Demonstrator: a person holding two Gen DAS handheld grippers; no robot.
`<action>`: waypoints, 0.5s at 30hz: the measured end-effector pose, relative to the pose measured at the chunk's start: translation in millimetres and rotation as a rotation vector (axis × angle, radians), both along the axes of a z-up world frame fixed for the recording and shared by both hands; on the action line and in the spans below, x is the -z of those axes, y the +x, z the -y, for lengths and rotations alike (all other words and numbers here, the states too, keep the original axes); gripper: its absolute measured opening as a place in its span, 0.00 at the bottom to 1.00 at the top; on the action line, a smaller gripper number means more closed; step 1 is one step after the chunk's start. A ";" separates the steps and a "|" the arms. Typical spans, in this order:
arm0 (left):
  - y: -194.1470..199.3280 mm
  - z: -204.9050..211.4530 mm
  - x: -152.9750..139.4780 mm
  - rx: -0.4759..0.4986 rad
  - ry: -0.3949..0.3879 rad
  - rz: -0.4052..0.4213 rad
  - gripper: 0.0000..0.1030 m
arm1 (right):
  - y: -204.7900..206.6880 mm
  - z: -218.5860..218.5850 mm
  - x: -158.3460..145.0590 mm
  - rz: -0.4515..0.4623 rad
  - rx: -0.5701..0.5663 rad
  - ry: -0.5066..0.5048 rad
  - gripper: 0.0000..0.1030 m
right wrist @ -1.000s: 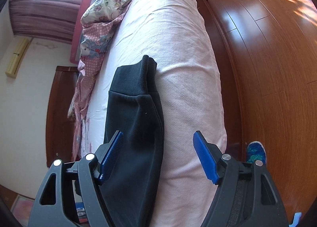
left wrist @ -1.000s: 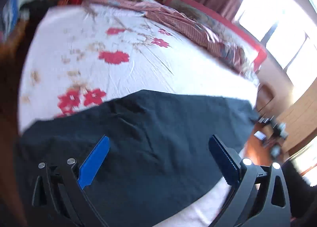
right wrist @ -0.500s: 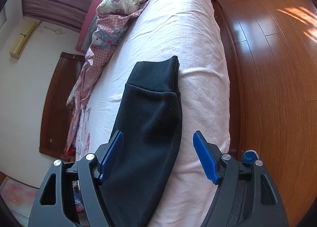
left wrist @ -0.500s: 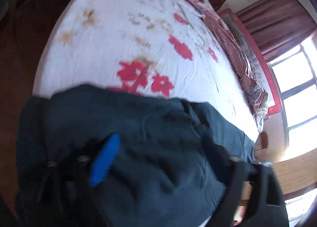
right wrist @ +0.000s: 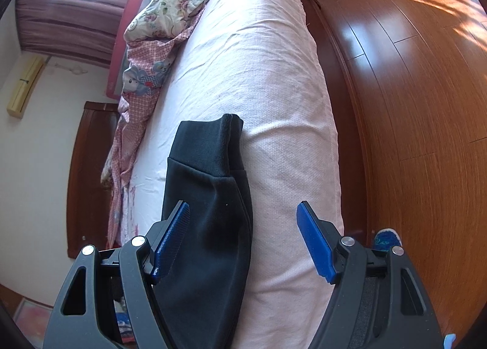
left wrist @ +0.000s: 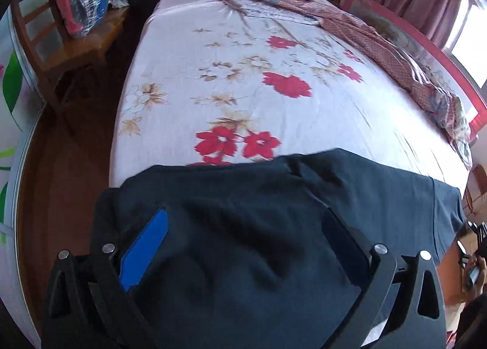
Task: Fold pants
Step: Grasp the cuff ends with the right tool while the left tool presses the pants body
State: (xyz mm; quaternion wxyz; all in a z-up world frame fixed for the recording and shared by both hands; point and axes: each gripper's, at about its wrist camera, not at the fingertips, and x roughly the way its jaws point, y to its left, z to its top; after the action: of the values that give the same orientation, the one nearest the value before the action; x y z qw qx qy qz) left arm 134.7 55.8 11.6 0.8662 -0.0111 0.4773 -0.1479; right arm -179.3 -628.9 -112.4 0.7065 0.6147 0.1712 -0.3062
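Observation:
Dark navy pants (left wrist: 258,242) lie flat across the near end of the floral bed sheet (left wrist: 188,44), with the waist end hanging over the bed's left corner. My left gripper (left wrist: 245,215) hovers over the waist part with its fingers wide open and nothing pinched. In the right wrist view one leg of the pants (right wrist: 210,221) runs away from me along the pink sheet (right wrist: 274,75) and ends in a ribbed cuff (right wrist: 210,142). My right gripper (right wrist: 243,207) is open above that leg, with its left pad over the cloth and its right pad over bare sheet.
A crumpled pink checked quilt (left wrist: 380,41) lies along the far side of the bed. A wooden chair (left wrist: 61,54) carrying a plastic bag stands by the headboard. Wooden floor (right wrist: 411,105) borders the bed, and a blue shoe (right wrist: 385,239) shows near it.
The left view swung down over the pants' waist end, blurred, then tipped back up toward the headboard. The right view shifted a little along the leg. Both grippers stayed open.

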 end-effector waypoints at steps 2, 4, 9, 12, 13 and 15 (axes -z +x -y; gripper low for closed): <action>-16.8 28.0 -6.6 0.082 -0.026 -0.004 0.98 | 8.5 7.0 4.4 0.048 -0.017 0.026 0.70; -35.6 52.2 -11.0 0.153 -0.049 -0.010 0.98 | 17.7 9.9 0.9 0.087 -0.029 0.003 0.70; -75.3 96.5 -8.8 0.302 -0.058 -0.066 0.98 | 46.6 19.9 5.4 0.036 -0.090 -0.006 0.69; -85.5 104.6 -4.1 0.328 -0.054 -0.093 0.98 | 58.2 18.5 -1.0 0.001 -0.129 -0.065 0.33; -87.3 104.4 -1.9 0.328 -0.059 -0.101 0.98 | 62.9 17.1 -4.0 -0.045 -0.151 -0.093 0.19; -89.3 99.6 1.3 0.310 -0.069 -0.117 0.98 | 66.2 14.7 -10.7 -0.049 -0.176 -0.121 0.08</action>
State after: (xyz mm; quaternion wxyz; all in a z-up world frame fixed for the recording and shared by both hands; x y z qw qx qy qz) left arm 45.4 -43.8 10.3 0.8027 0.0241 0.5177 -0.2951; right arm -113.1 -643.6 -101.7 0.7620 0.5459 0.2231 -0.2674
